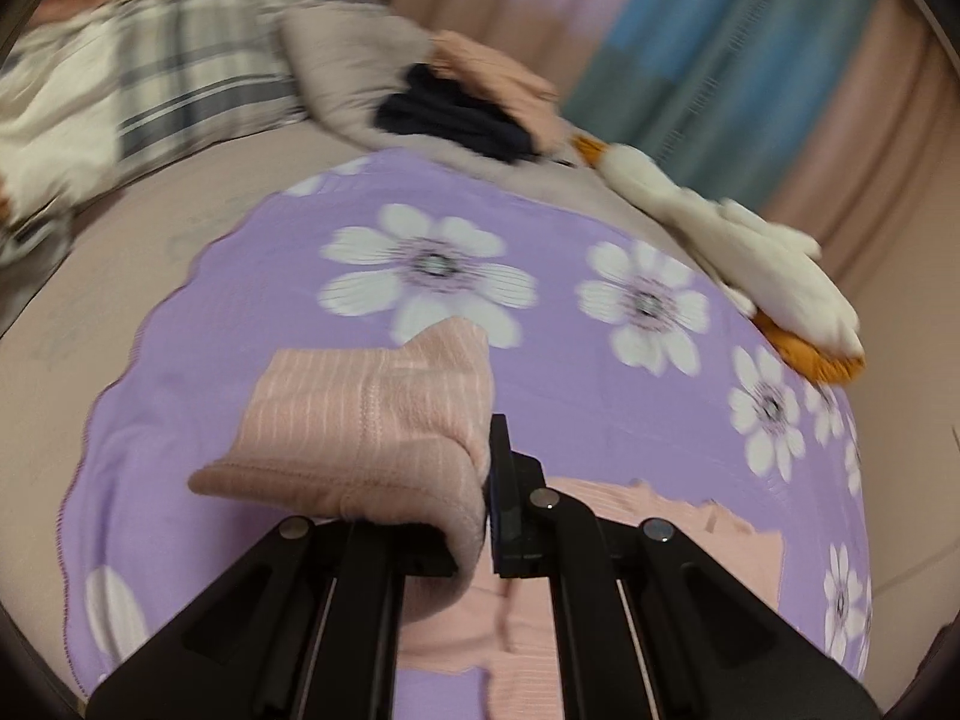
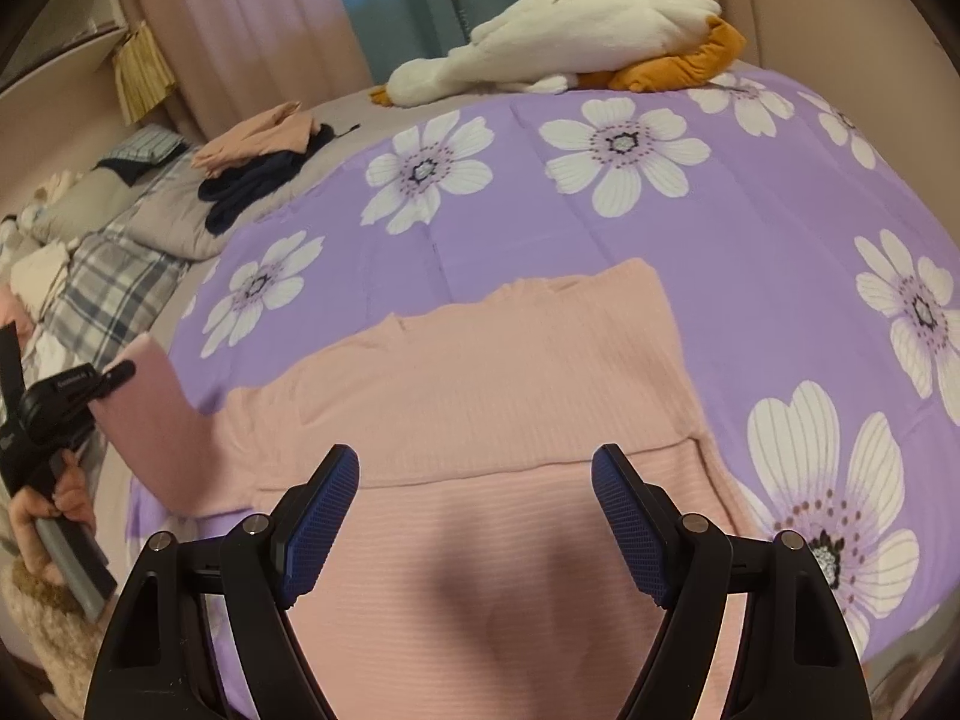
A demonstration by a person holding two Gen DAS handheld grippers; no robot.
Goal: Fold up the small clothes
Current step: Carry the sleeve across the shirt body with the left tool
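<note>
A pink ribbed garment (image 2: 492,372) lies spread on a purple blanket (image 2: 750,228) printed with white flowers, which covers the bed. The left claw (image 1: 489,516) is clamped tight on the sleeve (image 1: 372,420) of the garment, and the pinched cloth stands raised off the blanket, draping over the fingers on the left of that view; the rest of the garment shows below and to the right of the claw. In the right wrist view the same claw (image 2: 123,373) appears at the left edge, held by the person's hand (image 2: 51,510), with the sleeve lifted at the garment's left end. The right claw (image 2: 474,516) hovers above the near part of the garment with its jaws standing wide apart and nothing between the blue pads (image 2: 321,516). At the far edge of the blanket lies a white plush goose (image 2: 570,36) with orange feet. To the far left, a folded peach cloth (image 2: 258,141) rests on a dark navy garment (image 2: 252,186), beside a plaid pillow (image 2: 114,288). Striped curtains (image 1: 750,60) hang behind the bed.
</note>
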